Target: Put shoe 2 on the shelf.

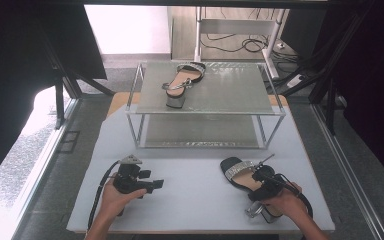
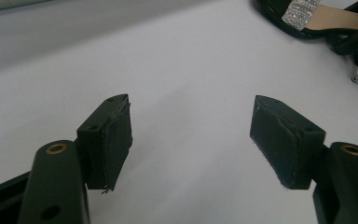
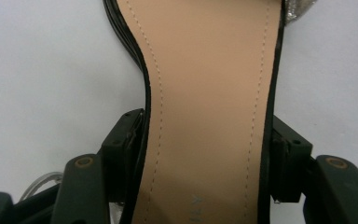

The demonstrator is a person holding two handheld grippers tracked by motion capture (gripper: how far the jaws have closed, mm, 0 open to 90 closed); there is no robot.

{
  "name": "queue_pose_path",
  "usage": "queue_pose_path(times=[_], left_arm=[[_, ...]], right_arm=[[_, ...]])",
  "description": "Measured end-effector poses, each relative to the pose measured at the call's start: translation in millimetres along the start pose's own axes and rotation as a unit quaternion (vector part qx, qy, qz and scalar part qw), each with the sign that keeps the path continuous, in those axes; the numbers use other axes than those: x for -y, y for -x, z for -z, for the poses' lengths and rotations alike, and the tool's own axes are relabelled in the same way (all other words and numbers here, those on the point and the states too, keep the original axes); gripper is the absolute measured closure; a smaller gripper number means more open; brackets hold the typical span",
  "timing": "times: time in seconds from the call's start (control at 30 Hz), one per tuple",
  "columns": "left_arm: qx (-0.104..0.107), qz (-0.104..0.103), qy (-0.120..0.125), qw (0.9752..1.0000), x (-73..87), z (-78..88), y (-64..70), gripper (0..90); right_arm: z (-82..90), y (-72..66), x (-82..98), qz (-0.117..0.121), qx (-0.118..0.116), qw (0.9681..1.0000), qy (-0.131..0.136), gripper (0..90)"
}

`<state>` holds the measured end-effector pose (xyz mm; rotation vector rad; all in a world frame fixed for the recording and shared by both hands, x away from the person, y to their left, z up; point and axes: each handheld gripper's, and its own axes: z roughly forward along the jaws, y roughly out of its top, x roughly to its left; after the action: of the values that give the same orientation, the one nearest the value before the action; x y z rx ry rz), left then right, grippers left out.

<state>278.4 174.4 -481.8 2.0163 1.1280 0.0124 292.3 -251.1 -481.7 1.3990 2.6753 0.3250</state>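
A black sandal point(image 1: 239, 172) with a tan insole and a glittery toe strap lies on the white table top point(image 1: 195, 200) at the front right. My right gripper point(image 1: 263, 183) comes down over its middle. In the right gripper view the sandal's insole point(image 3: 205, 70) runs up between the jaws, and my right gripper point(image 3: 207, 140) has both pads against the sole's edges. My left gripper point(image 1: 156, 185) rests low at the front left, held by a hand. In the left gripper view my left gripper point(image 2: 191, 135) is open over bare table, with the sandal point(image 2: 317, 16) far off at the top right.
A two-shelf metal rack point(image 1: 230, 95) stands at the back of the table. A matching sandal point(image 1: 182, 80) sits on its top shelf, left of centre. The lower shelf point(image 1: 200, 132) is bare. Black frame posts and curtains flank the table.
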Motion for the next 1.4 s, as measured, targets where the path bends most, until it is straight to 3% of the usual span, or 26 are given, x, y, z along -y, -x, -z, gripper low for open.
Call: queue_pose_path(times=[0.13, 0.23, 0.4, 0.53, 0.6, 0.63, 0.7, 0.83, 1.1, 1.17, 1.27, 1.3, 1.4], left_arm=[[-0.003, 0.002, 0.003, 1.0, -0.2, 1.5, -1.7, 29.8], [-0.002, 0.003, 0.004, 1.0, 0.3, 2.8, -2.8, 29.8], [-0.004, 0.005, 0.004, 1.0, 0.7, 2.8, -4.3, 29.9], [-0.004, 0.006, 0.005, 1.0, 0.8, 3.1, -4.3, 29.9], [-0.004, 0.007, 0.005, 1.0, 0.9, 3.1, -4.5, 29.9], [-0.004, 0.007, 0.005, 1.0, 0.9, 3.1, -4.6, 29.9], [-0.004, 0.008, 0.004, 1.0, 1.0, 2.7, -4.7, 29.9], [-0.004, 0.008, 0.004, 1.0, 1.1, 2.6, -5.0, 29.8], [-0.004, 0.01, 0.008, 0.9999, 1.2, 5.2, -6.0, 29.9], [-0.004, 0.011, 0.009, 0.9999, 1.2, 5.3, -6.3, 29.9], [-0.004, 0.011, 0.008, 0.9999, 1.3, 4.8, -6.6, 30.0], [-0.004, 0.011, 0.008, 0.9999, 1.2, 4.8, -6.6, 30.0], [-0.003, 0.011, 0.008, 0.9999, 1.2, 4.9, -6.5, 29.9]], right_arm=[[1.4, 4.3, -1.0, -0.012, -0.012, 0.9998, -0.001, 40.3], [3.9, 7.2, -0.9, -0.019, -0.019, 0.9995, 0.015, 40.6], [10.9, 17.1, 0.0, -0.039, -0.06, 0.997, 0.031, 41.1], [16.6, 21.8, 2.9, -0.054, -0.101, 0.9921, 0.049, 41.3], [17.7, 22.2, 3.1, -0.054, -0.105, 0.9915, 0.055, 41.3], [21.8, 23.0, 3.6, -0.059, -0.12, 0.9888, 0.066, 41.4], [23.9, 23.6, 3.6, -0.06, -0.125, 0.9875, 0.074, 41.4], [38.3, 25.5, 2.6, -0.066, -0.149, 0.9813, 0.103, 41.4], [59.7, 27.1, 0.9, -0.068, -0.166, 0.9743, 0.137, 41.5], [68.3, 27.0, 0.4, -0.066, -0.173, 0.9711, 0.151, 41.5], [74.4, 26.9, -0.5, -0.066, -0.177, 0.9689, 0.16, 41.5], [81.8, 26.1, -1.8, -0.064, -0.183, 0.9661, 0.17, 41.5], [88.1, 25.7, -3.0, -0.061, -0.188, 0.964, 0.178, 41.5]])
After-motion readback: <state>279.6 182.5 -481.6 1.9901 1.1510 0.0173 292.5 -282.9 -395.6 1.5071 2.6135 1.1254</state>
